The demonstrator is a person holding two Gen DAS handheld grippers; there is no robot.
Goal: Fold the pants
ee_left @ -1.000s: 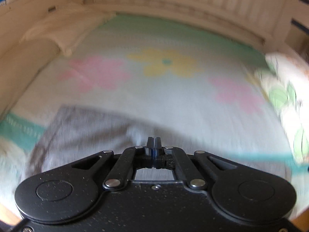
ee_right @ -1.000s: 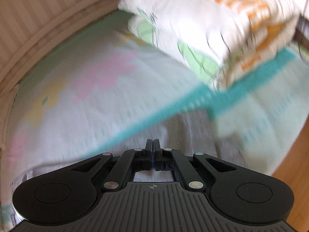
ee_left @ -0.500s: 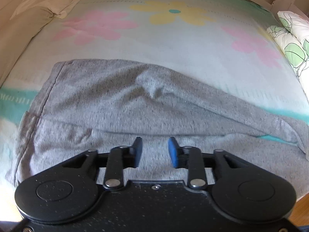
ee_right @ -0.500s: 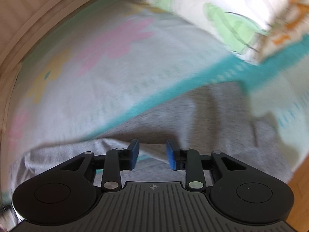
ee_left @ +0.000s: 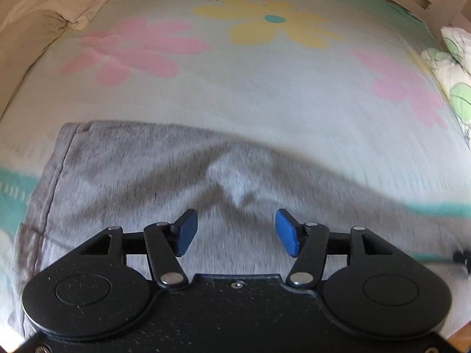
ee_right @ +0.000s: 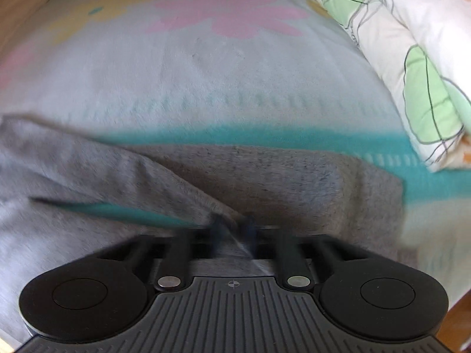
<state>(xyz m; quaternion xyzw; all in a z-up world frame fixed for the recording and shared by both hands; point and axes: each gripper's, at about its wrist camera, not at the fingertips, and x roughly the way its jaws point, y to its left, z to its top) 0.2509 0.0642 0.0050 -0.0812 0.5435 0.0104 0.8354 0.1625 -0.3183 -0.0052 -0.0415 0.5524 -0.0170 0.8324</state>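
Grey pants spread on flowered bed sheet. Left hand-held gripper opening above cloth, nothing between pads; right hand-held gripper closing on fold. Best pinched deep, lifted evenly.

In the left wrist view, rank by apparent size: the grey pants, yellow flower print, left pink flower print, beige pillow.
1. grey pants, though nearest the camera
2. left pink flower print and yellow flower print: alike, unranked
3. beige pillow, cut off by the frame edge, so unsure
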